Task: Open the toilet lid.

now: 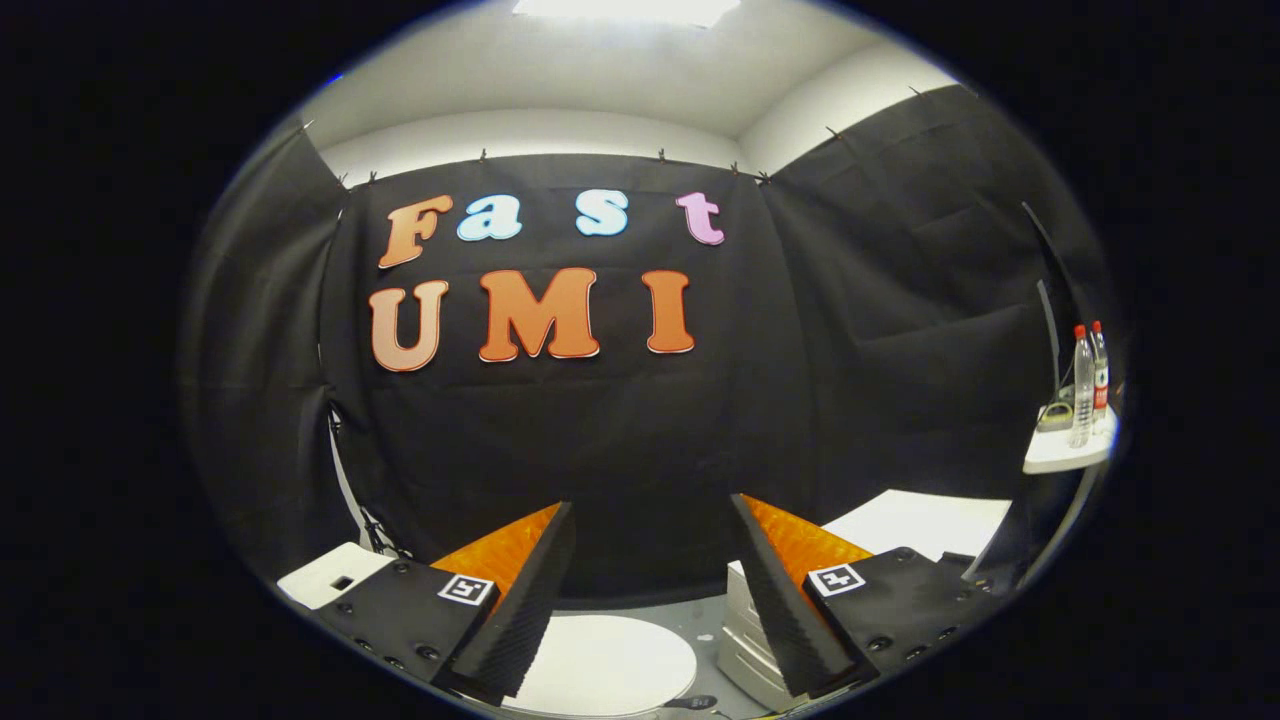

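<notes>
While the gripper hangs high with its fingers spread wide and nothing between them, the toilet lid lies flat and closed below, between the fingertips and slightly to the left. This looks like the approach step, with no contact made. A white stepped unit stands just right of the lid. Next, I judge, the fingers must drop to the lid's near rim, catch its edge and swing it up toward the far wall.

hand-held gripper | fingers spread wide apart | holding nothing | roughly level
</notes>
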`<control>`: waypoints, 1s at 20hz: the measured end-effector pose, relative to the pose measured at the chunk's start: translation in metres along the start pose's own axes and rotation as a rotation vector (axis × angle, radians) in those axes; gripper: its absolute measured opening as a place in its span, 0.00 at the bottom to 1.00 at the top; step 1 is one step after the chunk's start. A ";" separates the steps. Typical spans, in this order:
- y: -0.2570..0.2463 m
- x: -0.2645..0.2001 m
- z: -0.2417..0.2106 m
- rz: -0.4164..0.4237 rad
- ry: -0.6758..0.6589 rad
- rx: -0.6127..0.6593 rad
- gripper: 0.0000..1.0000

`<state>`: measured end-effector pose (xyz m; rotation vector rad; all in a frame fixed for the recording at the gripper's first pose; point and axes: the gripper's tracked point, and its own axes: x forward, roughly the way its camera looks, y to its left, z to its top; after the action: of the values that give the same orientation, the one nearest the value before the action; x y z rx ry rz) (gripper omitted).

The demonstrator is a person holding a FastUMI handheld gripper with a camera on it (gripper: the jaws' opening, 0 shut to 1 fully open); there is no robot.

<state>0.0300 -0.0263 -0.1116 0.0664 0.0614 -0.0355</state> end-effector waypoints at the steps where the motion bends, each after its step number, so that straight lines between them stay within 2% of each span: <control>1: -0.006 0.003 -0.015 -0.011 0.016 0.013 0.98; 7: -0.026 0.011 -0.113 -0.062 0.147 0.013 0.98; 20: -0.071 0.002 -0.272 -0.146 0.366 0.108 0.99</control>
<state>0.0126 -0.0788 -0.3872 0.1756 0.4306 -0.1721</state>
